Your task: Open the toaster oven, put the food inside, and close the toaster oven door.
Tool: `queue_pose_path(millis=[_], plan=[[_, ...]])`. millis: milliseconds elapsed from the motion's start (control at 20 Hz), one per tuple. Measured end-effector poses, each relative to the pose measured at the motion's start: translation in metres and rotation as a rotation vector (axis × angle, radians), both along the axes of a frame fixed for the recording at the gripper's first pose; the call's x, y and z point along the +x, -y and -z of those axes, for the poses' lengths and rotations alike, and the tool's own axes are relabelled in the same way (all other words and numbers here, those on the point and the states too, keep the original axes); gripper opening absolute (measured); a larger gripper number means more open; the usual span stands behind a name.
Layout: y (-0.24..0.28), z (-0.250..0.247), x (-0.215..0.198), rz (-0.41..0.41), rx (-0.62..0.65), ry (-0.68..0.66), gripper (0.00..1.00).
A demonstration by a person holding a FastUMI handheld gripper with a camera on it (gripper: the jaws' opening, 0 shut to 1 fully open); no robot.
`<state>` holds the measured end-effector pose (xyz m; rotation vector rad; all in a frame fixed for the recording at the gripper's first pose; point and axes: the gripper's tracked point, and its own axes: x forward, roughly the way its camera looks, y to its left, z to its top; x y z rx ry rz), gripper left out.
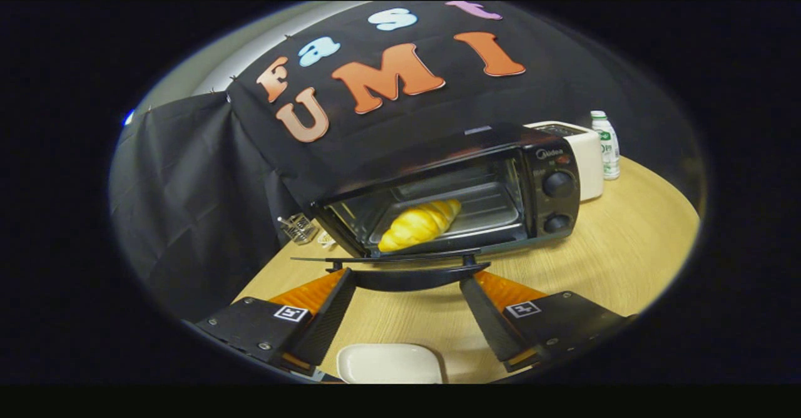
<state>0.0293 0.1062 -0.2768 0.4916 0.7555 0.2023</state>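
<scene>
Gripper view: wooden table [626, 243], hand-held gripper [407, 280] spread.

The gripper [408, 283] is spread wide, its fingertips at the handle [410, 277] of the lowered door [388, 259]. Just beyond, a croissant [418, 224] lies on the tray [482, 218] inside the toaster oven [475, 186].

Croissant [419, 224] in toaster oven [450, 186]; bottle [606, 146] behind it.
</scene>
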Motion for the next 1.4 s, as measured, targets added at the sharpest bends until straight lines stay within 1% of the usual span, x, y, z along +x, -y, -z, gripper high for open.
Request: queue_pose_path(millis=[250,400,450,500,650,850,1050,1200,1400], plan=[[0.005,-0.01,0.056,0.041,0.004,0.033,0.99],[0.009,-0.003,0.082,0.069,-0.047,0.037,0.98],[0.003,-0.002,0.086,0.048,-0.029,0.04,0.98],[-0.002,-0.005,0.086,0.043,-0.024,0.035,0.96],[-0.003,-0.008,0.084,0.047,-0.038,0.041,0.96],[-0.004,-0.024,0.064,0.027,-0.054,0.058,0.96],[0.002,-0.076,0.051,0.026,-0.059,0.192,0.96],[0.009,-0.115,0.034,0.007,-0.088,0.273,0.95],[0.019,-0.161,0.01,-0.003,-0.096,0.359,0.95]])
